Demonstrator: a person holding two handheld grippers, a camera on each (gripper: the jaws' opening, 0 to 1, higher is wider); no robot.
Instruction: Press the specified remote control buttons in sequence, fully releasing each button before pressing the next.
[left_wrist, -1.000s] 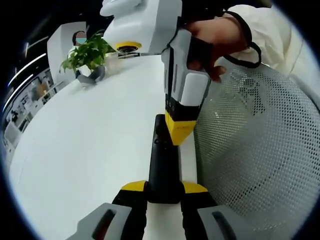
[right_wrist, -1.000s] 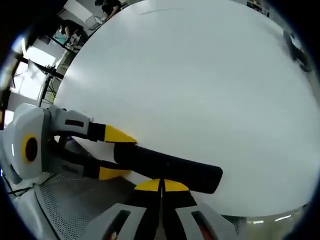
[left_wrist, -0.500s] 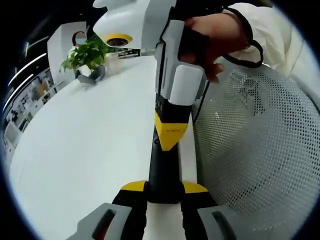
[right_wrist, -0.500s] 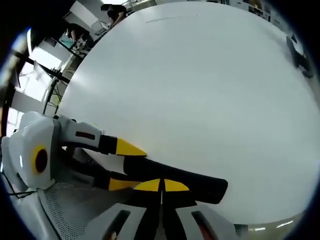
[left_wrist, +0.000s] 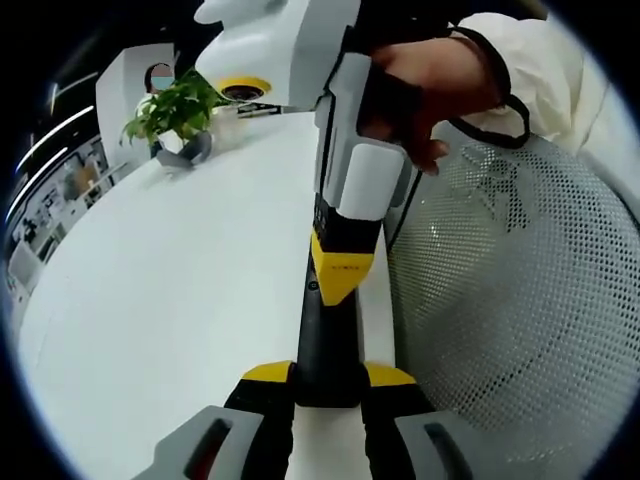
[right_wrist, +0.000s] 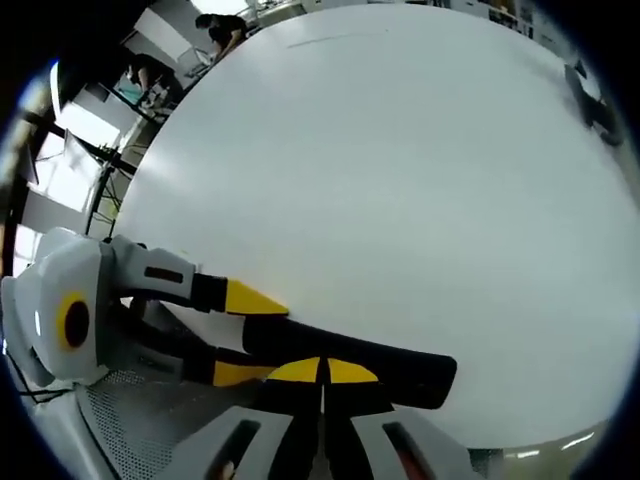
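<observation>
2 grippers worked 1 remote. The left gripper (left_wrist: 326, 385) had its yellow-tipped jaws clamped on the near end of the remote (left_wrist: 325, 335), holding that end fast. From that grip the remote's long axis ran straight ahead, away from the left gripper, along the edge of the table (left_wrist: 180, 290), with a mesh chair back (left_wrist: 510, 300) just beside it on the other side.

The right gripper (left_wrist: 342, 282) came down onto the remote from above, a hand (left_wrist: 430, 85) around its grip. Its jaws were pressed together into 1 blunt yellow point, holding nothing, and that point sat on or just over the remote's top face, partway along its length; contact could not be told for sure. In the right gripper view the remote (right_wrist: 350, 355) lay crosswise just past the closed tips (right_wrist: 322, 371), the left gripper (right_wrist: 245, 335) holding one end of it.

So the pressing arm was the right one, and the buttons lay directly under its tip, along the remote's length. A potted plant (left_wrist: 178, 112) stood well apart at the table's far side.
</observation>
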